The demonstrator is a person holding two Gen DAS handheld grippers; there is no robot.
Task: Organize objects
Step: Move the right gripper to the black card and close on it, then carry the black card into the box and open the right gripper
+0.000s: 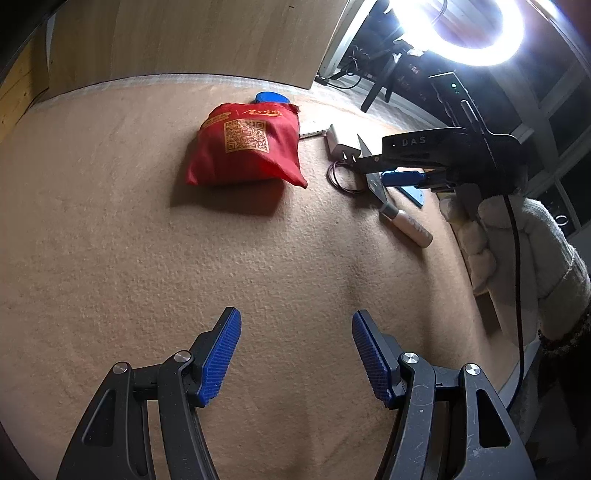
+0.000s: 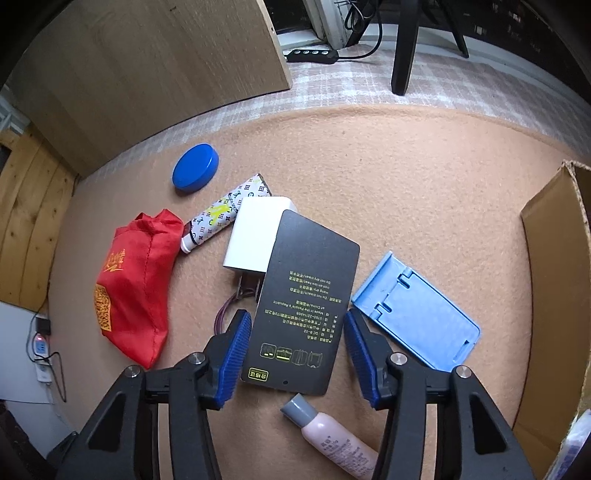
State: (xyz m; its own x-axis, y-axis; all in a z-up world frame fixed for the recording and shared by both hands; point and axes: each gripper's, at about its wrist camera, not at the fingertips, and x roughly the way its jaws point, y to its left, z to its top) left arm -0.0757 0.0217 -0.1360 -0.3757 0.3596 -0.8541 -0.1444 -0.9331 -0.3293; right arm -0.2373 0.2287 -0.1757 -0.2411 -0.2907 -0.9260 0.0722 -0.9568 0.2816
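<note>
My right gripper (image 2: 295,321) points down over a cluster of objects, its blue pads against the two long edges of a black card (image 2: 303,295) with yellow print. The left wrist view shows that card (image 1: 373,181) tilted between the right gripper's fingers (image 1: 402,178). Under and around the card lie a white charger (image 2: 255,232), purple hair ties (image 2: 224,314), a patterned lighter (image 2: 225,214), a blue phone stand (image 2: 417,314) and a pink bottle (image 2: 332,439). A red pouch (image 1: 245,147) and a blue lid (image 2: 195,172) lie to the left. My left gripper (image 1: 295,350) is open above bare blanket.
A cardboard box (image 2: 557,280) stands at the right edge. A wooden panel (image 2: 155,66) rises behind the tan blanket (image 1: 147,258). A gloved hand (image 1: 517,251) holds the right gripper. A ring light (image 1: 476,33) glares at the upper right.
</note>
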